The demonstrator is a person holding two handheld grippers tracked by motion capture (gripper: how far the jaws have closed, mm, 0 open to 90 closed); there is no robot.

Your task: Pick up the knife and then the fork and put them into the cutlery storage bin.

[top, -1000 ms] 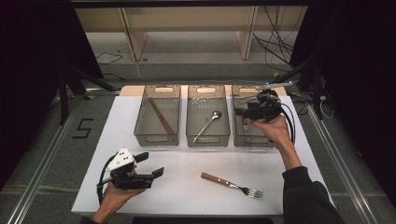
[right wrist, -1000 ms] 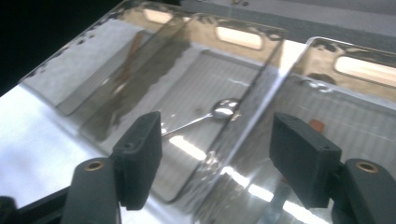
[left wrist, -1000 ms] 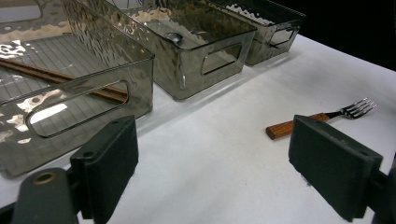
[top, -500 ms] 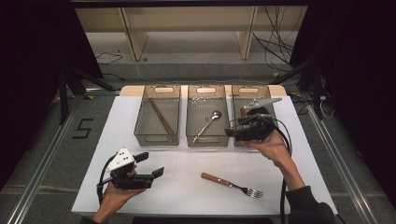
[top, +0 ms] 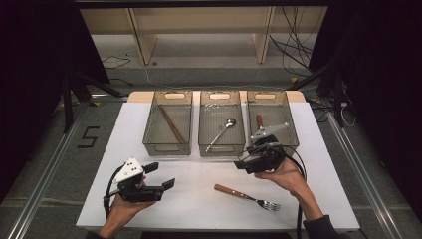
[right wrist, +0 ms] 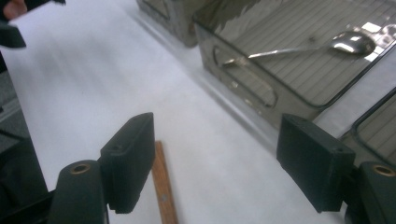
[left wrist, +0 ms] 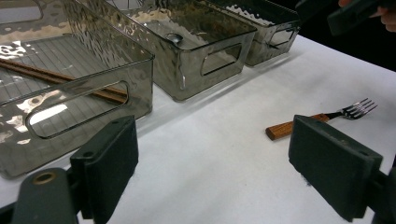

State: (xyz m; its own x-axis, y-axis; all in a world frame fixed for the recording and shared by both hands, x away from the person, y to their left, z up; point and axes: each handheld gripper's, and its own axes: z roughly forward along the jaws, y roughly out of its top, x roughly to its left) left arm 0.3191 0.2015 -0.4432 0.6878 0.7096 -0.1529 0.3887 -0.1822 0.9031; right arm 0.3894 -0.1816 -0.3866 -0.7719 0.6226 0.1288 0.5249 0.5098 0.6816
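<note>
Three clear bins (top: 167, 148) stood across the far side of the table (top: 199, 204): chopsticks (top: 172, 124) in the left one, a spoon (top: 222, 132) in the middle. Left gripper (top: 161, 175) hovered near the front left, jaws wide apart and empty. Further right, the fork (top: 247, 197) lay flat on the white surface, wooden handle (right wrist: 164, 186) toward the bins. Right gripper (top: 242, 165) hung just above it, its jaws having just been opening, nothing between them. Straddling the handle squarely before closing looked wisest.

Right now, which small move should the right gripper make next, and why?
Probably lower the right gripper onto the fork's wooden handle. Its jaws stand open and empty just above the fork, the one utensil on the table outside the bins.
</note>
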